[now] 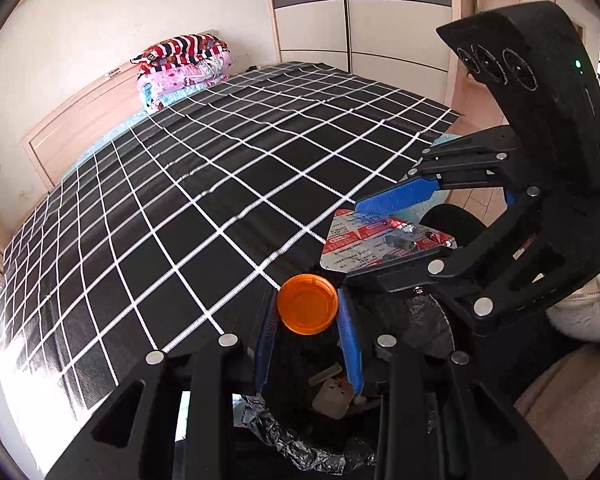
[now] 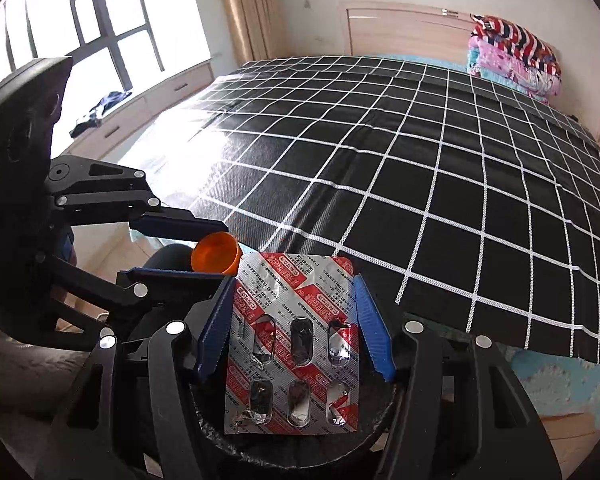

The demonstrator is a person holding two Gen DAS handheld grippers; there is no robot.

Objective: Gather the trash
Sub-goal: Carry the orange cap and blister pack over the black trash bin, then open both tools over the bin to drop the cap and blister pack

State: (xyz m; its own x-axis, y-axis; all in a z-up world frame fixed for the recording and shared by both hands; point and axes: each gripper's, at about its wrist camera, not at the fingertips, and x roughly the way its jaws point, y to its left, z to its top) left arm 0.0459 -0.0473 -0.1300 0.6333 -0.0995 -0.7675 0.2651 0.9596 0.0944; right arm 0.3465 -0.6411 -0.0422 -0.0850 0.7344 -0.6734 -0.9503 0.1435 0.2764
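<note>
My worry is a miss at the drop: both pieces hang near the rim of the black-lined bin [image 1: 300, 452] rather than over its middle, so if I let go from here the orange cap [image 1: 307, 309] could bounce off the liner's edge and roll under the bed, and the light blister pack [image 2: 296, 340] could flutter sideways onto the checked bedcover [image 2: 440, 184]. The two tools also crowd each other, so a knock could jar either hold.

My left gripper [image 1: 307, 316] is narrowed onto the orange cap, blue pads touching it at 9 and 3 o'clock. My right gripper [image 2: 296, 332] stands at middling width, clamped on the emptied blister pack by its long edges, again at 9 and 3 o'clock. From the right wrist view the cap sits at 10 o'clock from the pack, just beside its top corner.
</note>
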